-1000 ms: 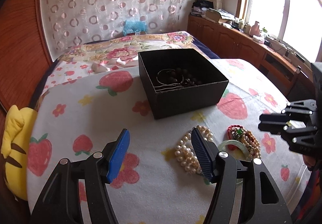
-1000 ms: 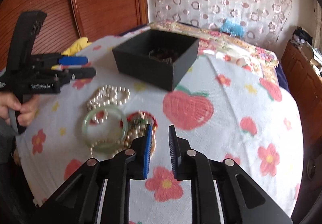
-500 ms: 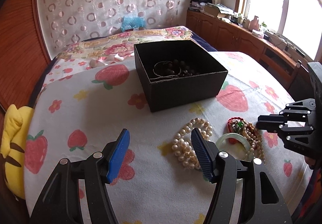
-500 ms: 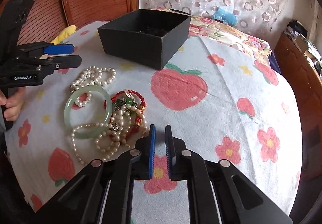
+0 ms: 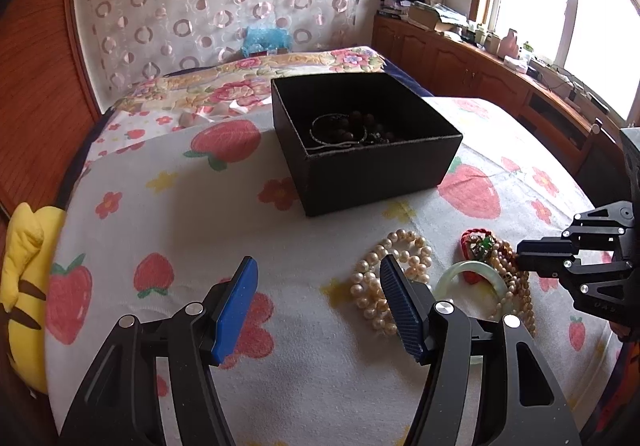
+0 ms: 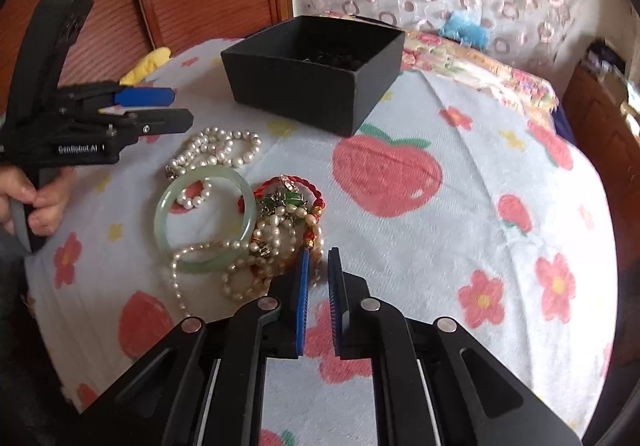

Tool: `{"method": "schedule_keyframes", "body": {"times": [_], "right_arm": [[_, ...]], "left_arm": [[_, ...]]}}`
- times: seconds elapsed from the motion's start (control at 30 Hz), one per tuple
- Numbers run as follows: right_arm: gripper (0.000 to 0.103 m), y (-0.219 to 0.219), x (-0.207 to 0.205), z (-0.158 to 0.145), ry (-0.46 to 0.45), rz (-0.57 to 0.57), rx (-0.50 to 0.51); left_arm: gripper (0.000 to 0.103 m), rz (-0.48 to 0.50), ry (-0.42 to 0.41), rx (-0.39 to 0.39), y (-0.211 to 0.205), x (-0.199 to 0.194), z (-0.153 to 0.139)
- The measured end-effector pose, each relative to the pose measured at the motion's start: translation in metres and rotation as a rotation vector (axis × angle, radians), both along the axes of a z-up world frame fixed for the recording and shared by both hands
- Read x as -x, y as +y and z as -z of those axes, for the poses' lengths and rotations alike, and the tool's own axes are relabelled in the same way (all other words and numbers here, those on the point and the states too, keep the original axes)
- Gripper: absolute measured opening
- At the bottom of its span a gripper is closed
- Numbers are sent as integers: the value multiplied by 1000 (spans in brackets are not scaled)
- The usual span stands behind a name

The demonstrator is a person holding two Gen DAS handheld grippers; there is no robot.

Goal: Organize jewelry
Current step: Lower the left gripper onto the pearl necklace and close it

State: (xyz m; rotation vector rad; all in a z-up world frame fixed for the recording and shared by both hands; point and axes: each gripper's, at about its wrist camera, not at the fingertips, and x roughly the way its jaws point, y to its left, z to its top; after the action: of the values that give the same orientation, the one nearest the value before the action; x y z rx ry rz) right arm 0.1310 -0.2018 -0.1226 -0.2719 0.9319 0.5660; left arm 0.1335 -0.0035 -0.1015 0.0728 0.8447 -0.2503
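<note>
A black open box (image 5: 360, 141) (image 6: 316, 73) sits on the strawberry-print cloth and holds dark beads and a thin bangle (image 5: 340, 129). A pile of jewelry lies in front of it: a coiled pearl strand (image 5: 390, 278) (image 6: 216, 149), a pale green jade bangle (image 6: 204, 221) (image 5: 472, 282), a red cord bracelet with green stones (image 6: 292, 197) (image 5: 478, 242) and loose pearl strands (image 6: 256, 246). My left gripper (image 5: 316, 306) is open and empty, just left of the coiled pearls. My right gripper (image 6: 318, 286) is nearly shut with a narrow gap, empty, low at the pile's near edge.
A round table covered by the white strawberry cloth (image 6: 440, 226). A yellow plush toy (image 5: 24, 286) hangs at its left edge. A bed with a floral cover (image 5: 240, 81) lies behind. Wooden cabinets (image 5: 480, 73) run under the window.
My right gripper has dropped lower and closer to the jewelry pile, and its jaws have narrowed. My left gripper has drifted slightly back and stayed open.
</note>
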Motion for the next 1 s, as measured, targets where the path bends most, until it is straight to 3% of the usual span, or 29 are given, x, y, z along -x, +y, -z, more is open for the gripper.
{"method": "schedule_keyframes", "body": {"times": [0.1,0.4,0.5,0.8,0.9,0.97,1.0], "right_arm": [[5,-4,-7,0,-36,66,46],[6,-17,-13,3,-36,90,4],[6,-18,-11,4,-48,94,-8],[6,-23,-4,5,-70,98,-24],[6,-24,-4,4,-69,98,-25],[6,-24,-5,4,-64,101,-34],[6,-25,-5,5,-61,99,-38]], "left_arm": [[61,4,15,-2,2,-4,2],[61,47,70,-7,8,-11,5],[54,82,103,0,4,-16,8],[49,148,128,-110,-14,-24,12],[34,156,121,-104,-19,-25,10],[13,164,108,-103,-22,-23,10],[9,166,102,-102,-23,-21,10]]}}
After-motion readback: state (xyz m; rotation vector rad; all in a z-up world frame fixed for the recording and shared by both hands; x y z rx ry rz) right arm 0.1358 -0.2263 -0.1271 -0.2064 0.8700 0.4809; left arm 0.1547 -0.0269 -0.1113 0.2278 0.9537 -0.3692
